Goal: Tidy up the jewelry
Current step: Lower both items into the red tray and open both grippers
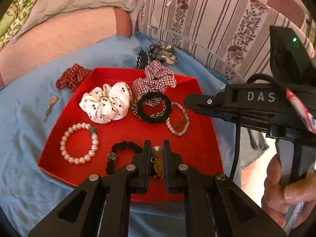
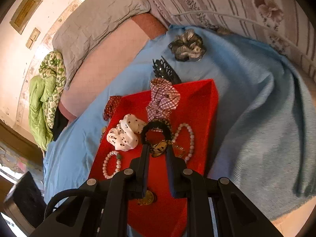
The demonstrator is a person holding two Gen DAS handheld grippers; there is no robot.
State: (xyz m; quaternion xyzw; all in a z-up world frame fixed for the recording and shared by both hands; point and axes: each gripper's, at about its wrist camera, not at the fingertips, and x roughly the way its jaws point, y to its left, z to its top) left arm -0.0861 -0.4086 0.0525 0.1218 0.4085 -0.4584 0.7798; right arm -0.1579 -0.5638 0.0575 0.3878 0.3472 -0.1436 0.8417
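Between the nearly closed fingers of the left gripper, low over the near part of a shallow red tray, sit a clear faceted bead and a gold-coloured charm; whether the fingers actually pinch them I cannot tell, though they stand close together. Just left of those fingers lies a black ruffled elastic band, and beyond it a white pearl bracelet. The right gripper, its fingers also drawn narrow with a small gap, hovers over the tray's middle above a leopard-print hair tie and a black hair tie; I cannot tell whether it grips anything. Farther out rest a white cherry-print scrunchie, a checked red-and-white scrunchie and a pale bead bracelet. Outside the tray, on the blue bedspread, lie a dark red dotted scrunchie, a black hair comb and a grey scrunchie.
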